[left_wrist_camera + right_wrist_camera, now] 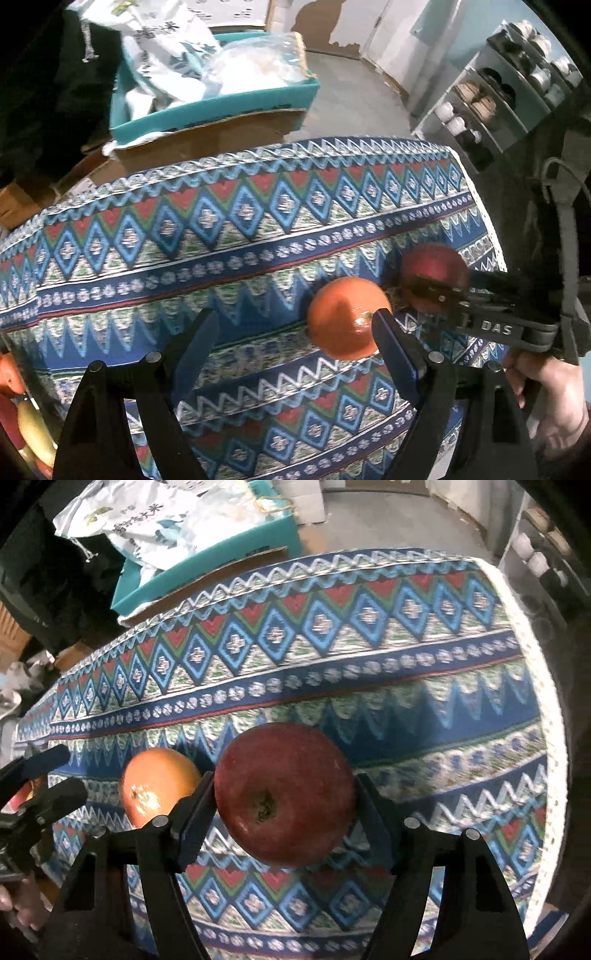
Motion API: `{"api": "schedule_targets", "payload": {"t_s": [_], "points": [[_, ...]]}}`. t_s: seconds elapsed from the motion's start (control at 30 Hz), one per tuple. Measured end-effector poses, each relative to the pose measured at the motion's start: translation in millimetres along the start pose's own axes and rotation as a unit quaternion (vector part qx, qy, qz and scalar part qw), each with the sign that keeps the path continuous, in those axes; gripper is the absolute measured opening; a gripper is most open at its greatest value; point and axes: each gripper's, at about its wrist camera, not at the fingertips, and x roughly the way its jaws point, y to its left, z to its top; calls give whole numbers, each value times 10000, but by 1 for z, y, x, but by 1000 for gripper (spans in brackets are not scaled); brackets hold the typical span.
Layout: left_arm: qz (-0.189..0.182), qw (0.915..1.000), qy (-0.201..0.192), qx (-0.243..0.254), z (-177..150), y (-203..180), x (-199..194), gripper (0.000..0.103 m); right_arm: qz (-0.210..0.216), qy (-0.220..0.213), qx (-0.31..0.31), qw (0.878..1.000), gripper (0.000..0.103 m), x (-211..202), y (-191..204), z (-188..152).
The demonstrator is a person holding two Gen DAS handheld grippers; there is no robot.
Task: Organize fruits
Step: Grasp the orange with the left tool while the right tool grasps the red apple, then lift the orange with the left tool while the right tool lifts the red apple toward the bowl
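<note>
Our left gripper [295,332] stands wide open above the patterned tablecloth [229,236], nothing between its fingers; the orange [343,317] sits just beside its right finger, whose tip covers part of the fruit. Further right, our right gripper [284,794] is closed around the red apple [284,794], one finger pressed to each side. We cannot tell whether the apple rests on the cloth or is lifted. From the left camera the apple [436,273] is half hidden behind the right gripper's dark finger.

At the far left edge of the left view, some fruit [29,424] shows as red and yellow shapes, cut off and blurred; we cannot make out what holds it. Beyond the table stands a teal box [221,99] with white bags [166,48] in it, on brown cardboard. At right, a gray shelf [491,96] holds small jars, too blurred to name. Bare gray floor [354,92] lies behind.
</note>
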Motion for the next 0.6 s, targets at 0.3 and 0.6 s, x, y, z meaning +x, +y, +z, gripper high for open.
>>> {"api": "schedule_targets", "payload": {"t_s": [0.3, 0.6], "points": [[-165, 9995, 260, 79, 0, -26, 26, 86, -118, 108, 91, 9998, 73, -14, -34, -18], [-106, 9981, 558, 234, -1, -40, 56, 86, -160, 150, 178, 9996, 73, -13, -53, -29]]}}
